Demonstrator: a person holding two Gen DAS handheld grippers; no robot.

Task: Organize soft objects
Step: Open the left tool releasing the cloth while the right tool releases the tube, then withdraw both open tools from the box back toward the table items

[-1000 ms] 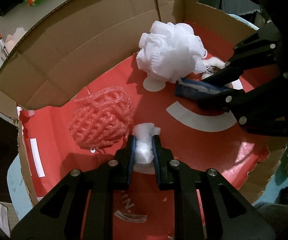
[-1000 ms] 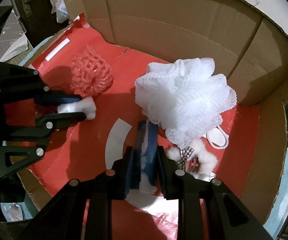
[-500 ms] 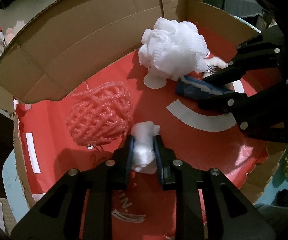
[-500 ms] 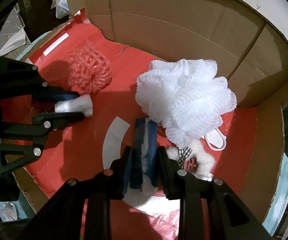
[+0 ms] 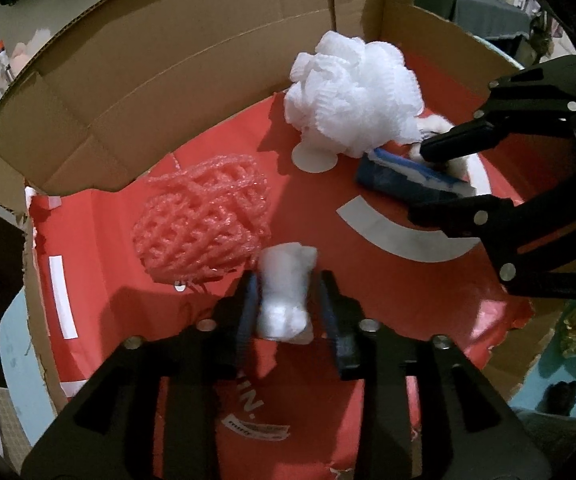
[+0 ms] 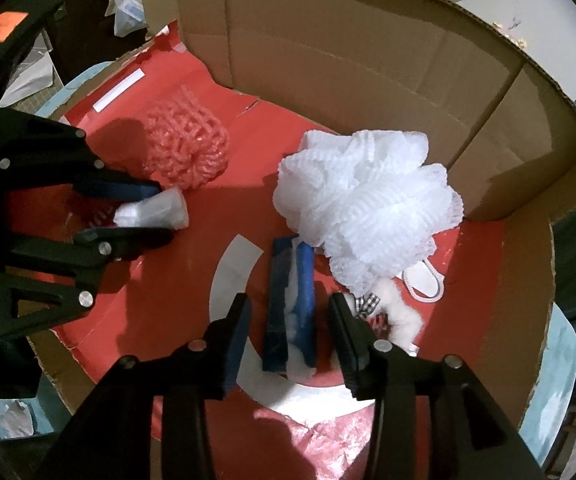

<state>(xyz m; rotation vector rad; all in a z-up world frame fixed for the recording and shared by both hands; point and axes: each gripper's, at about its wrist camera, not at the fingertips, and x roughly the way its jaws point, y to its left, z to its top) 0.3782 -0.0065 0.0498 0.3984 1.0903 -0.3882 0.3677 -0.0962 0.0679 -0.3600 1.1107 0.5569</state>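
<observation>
Both grippers are inside a cardboard box (image 5: 167,80) with a red floor. My left gripper (image 5: 288,282) is opening around a small white wad (image 5: 283,292), which lies on the floor with a gap at the right pad. My right gripper (image 6: 290,300) is also opening. A folded blue and white cloth (image 6: 292,300) lies between its fingers, clear of both pads. A pink foam net (image 5: 203,220) sits just left of the wad. A white bath pouf (image 6: 368,204) rests against the far wall (image 6: 368,60), beyond the blue cloth (image 5: 400,176).
A small white fluffy toy with a checked bow (image 6: 392,308) and a white corded item (image 6: 424,280) lie right of my right fingers. Cardboard walls close in the far side and the right. Teal surface (image 6: 556,380) shows outside the box.
Both pairs of jaws have spread apart. The white wad and the blue cloth, gripped before, now lie loose on the red floor between the fingers.
</observation>
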